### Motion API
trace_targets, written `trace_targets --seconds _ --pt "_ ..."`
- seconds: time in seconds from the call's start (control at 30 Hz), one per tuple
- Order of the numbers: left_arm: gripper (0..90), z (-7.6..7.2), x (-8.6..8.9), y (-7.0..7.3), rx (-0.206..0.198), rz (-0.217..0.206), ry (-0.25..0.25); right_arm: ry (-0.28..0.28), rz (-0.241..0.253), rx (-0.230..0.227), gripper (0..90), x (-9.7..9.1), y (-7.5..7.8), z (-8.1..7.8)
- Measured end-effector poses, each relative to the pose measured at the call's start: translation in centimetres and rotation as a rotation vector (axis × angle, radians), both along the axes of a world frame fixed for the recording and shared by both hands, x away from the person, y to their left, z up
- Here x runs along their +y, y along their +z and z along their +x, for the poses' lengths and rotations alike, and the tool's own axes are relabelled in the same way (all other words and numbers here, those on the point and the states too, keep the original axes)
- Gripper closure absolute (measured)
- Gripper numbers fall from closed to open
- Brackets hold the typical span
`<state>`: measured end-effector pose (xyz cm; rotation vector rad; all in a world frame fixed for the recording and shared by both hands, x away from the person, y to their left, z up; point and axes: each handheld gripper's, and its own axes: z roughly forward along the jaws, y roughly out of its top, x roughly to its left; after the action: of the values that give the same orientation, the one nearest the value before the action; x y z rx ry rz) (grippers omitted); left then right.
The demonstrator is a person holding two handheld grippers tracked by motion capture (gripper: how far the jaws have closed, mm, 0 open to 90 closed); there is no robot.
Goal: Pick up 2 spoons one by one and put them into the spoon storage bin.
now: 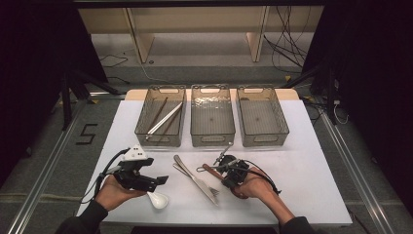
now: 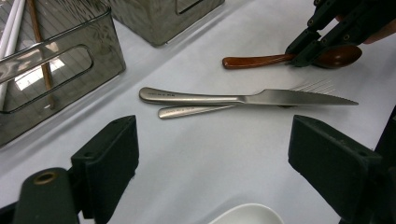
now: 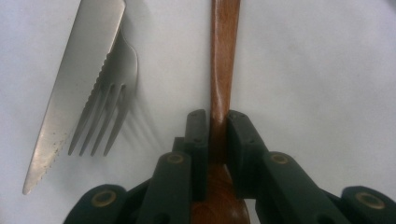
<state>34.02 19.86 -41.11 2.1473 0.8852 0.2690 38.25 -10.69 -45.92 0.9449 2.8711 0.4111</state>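
- While the right gripper (image 3: 217,128) lies low on the white table (image 1: 302,161), its jaws are clamped narrow on the neck of the wooden spoon (image 3: 223,56), just above the bowl.
- Wooden spoon: flat on the table near the person's right hand (image 1: 253,185), handle running away from the jaws; in the left gripper view the right gripper (image 2: 306,53) grips it where handle meets bowl, and the spoon (image 2: 254,60) still rests on the surface.
- Left gripper (image 2: 212,158): jaws wide apart, nothing between the pads; in the high view it (image 1: 163,180) sits in the left hand (image 1: 114,192), just above a white ceramic spoon (image 1: 158,200).
- Steel knife (image 2: 243,98) lies across a steel fork (image 2: 196,111), between the two grippers; fork tines and knife's serrated edge sit just beside the wooden spoon.
- Three clear bins stand in a row at the far side: left bin (image 1: 160,117) holds chopsticks (image 1: 164,119); middle bin (image 1: 212,117) and right bin (image 1: 262,117) are well apart from the cutlery.
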Motion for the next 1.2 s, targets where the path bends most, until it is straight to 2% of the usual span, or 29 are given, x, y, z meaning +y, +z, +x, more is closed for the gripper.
trace_targets --seconds 0.33,0.63,0.77,0.93,1.2 --pt "16.2 0.1 0.0 0.0 0.0 -0.005 0.002 0.034 -0.007 -0.003 81.9 -0.4 0.2 0.2" --pt "16.2 0.2 0.1 0.0 0.0 -0.012 0.009 0.015 0.041 -0.019 82.4 -1.3 1.1 0.6" --pt "16.2 0.2 0.2 0.0 0.001 -0.013 0.012 0.006 0.068 -0.033 82.4 -1.7 1.9 0.7" --pt "16.4 0.3 0.4 0.1 0.0 -0.025 0.015 -0.006 0.131 -0.078 82.5 -2.4 3.6 0.9" --pt "16.4 0.4 0.5 0.1 0.001 -0.039 0.019 -0.052 0.177 -0.13 82.5 -3.3 5.7 2.2"
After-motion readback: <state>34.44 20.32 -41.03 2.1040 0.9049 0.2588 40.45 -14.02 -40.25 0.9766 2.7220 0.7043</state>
